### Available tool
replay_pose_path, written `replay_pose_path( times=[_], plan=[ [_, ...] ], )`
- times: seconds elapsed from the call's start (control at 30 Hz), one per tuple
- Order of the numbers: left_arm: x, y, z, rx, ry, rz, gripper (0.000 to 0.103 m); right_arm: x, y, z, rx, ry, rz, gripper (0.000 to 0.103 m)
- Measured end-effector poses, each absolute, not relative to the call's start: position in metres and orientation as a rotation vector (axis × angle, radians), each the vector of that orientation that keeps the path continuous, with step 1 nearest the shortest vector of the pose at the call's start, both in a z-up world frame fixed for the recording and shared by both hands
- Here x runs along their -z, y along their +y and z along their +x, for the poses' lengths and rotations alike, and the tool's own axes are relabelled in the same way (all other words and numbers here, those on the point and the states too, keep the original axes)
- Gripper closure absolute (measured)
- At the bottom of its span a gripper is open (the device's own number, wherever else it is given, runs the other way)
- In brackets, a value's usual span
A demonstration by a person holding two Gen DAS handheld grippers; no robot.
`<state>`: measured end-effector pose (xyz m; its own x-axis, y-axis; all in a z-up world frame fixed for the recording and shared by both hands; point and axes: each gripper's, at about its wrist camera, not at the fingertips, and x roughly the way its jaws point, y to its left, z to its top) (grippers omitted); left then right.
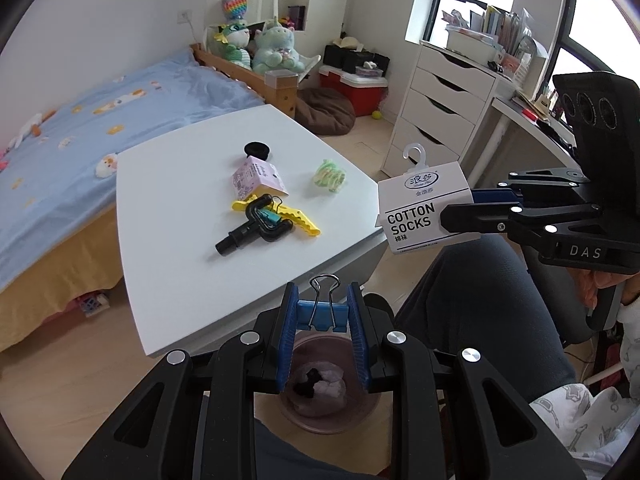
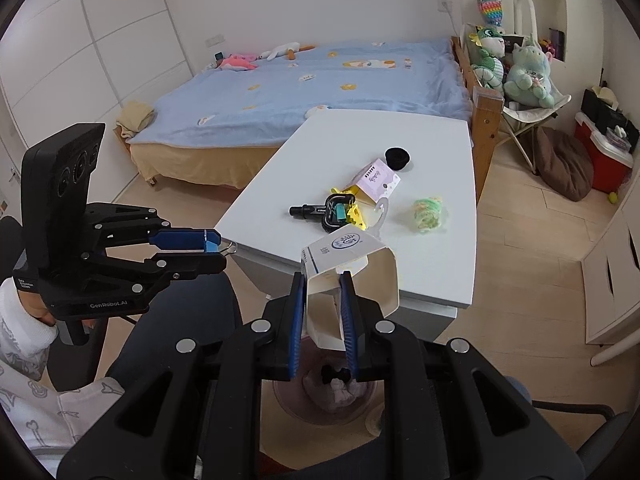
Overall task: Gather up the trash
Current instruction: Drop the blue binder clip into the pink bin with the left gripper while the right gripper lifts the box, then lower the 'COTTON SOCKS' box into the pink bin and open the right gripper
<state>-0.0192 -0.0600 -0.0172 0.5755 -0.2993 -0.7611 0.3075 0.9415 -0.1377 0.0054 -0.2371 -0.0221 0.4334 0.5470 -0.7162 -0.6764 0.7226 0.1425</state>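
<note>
Bedroom clutter surrounds a white table [image 1: 168, 248] pushed against a bed with a blue cover [image 2: 320, 80]. On the tabletop lie a black round pad [image 1: 257, 149], a pink carton [image 1: 258, 178] on its side, a green-and-yellow scrunchie [image 1: 330, 175], and a black pipe-shaped piece [image 1: 250, 229] lying over a yellow serrated clip [image 1: 298, 222]. Below the near table edge stands a mauve bin [image 1: 328, 404] on the wooden floor, with pale crumpled waste and something dark inside. The left gripper [image 1: 322, 316] pinches a blue binder clip [image 1: 322, 314] between its blue pads, directly above the bin in its own view. The right gripper [image 2: 323, 320] is clamped on one wall of a white cotton-socks sleeve [image 2: 360, 272], an empty cardboard wrapper with a clear plastic hook [image 2: 382, 210]; it hangs just off the table's near corner, over the bin. A person's dark-trousered leg [image 1: 480, 300] sits beside the bin
</note>
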Motion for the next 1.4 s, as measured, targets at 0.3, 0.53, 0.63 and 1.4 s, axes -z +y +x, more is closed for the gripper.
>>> replay_pose_path(
  times=[0.3, 0.53, 0.63, 1.4],
  plan=[
    [0.026, -0.072, -0.022, 0.395, 0.906, 0.033, 0.070, 0.028, -0.244, 0.000, -0.760, 0.842, -0.156, 0.086],
    [0.025, -0.065, -0.022, 0.339, 0.874, 0.014, 0.016, 0.030, -0.242, 0.000, -0.767, 0.845, -0.154, 0.086],
    [0.024, -0.062, -0.023, 0.312, 0.867, 0.013, 0.011, 0.032, -0.240, 0.002, -0.770, 0.849, -0.154, 0.086],
    [0.013, -0.028, -0.034, 0.193, 0.821, -0.019, 0.008, 0.041, -0.219, -0.011, -0.857, 0.894, -0.212, 0.086]
  ],
)
